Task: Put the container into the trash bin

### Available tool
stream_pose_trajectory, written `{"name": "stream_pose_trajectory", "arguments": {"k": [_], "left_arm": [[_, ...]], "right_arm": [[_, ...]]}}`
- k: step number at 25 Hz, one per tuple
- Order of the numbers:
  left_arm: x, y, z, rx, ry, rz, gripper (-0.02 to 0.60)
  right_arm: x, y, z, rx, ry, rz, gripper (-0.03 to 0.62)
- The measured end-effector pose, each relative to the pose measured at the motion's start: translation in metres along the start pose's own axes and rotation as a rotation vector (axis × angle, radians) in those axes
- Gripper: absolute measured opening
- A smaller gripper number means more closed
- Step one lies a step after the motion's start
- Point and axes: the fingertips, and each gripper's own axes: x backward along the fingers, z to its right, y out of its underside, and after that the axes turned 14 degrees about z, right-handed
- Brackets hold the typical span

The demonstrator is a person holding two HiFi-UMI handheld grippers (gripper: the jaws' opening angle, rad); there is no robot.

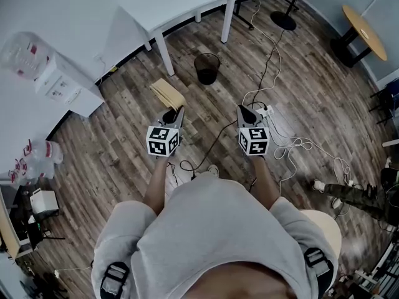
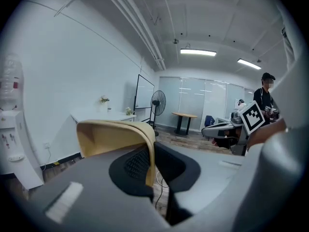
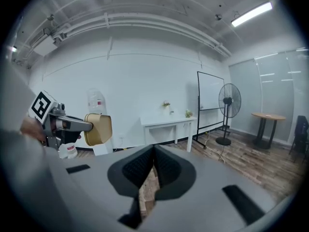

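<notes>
Right now my left gripper [image 1: 174, 113] is clamped on one wall of the tan paper container [image 1: 167, 94], which juts out in front of it above the wood floor [image 1: 124, 136], short of the black mesh trash bin [image 1: 206, 68]. My right gripper [image 1: 244, 111] has its jaws pressed together with nothing between them.
</notes>
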Motion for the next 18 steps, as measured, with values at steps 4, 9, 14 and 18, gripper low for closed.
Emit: {"name": "stream_pose_trajectory", "arguments": {"k": [4,9,14,18], "left_arm": [[-0.006,0.001,0.005,-0.001,-0.005,-0.001,0.031],[-0.014,0.005,0.012,-0.003,-0.008,-0.011,0.031],[-0.023,0.01,0.016,-0.001,-0.004,-0.028,0.031],[-0.035,0.012,0.019,-0.001,0.0,-0.033,0.031]], "right_arm": [[-0.003,0.001,0.005,0.017,-0.007,0.001,0.015],[-0.007,0.003,0.011,0.018,-0.021,0.004,0.015],[-0.011,0.005,0.016,0.013,-0.028,0.005,0.015],[-0.013,0.01,0.024,0.005,-0.03,-0.01,0.015]]}}
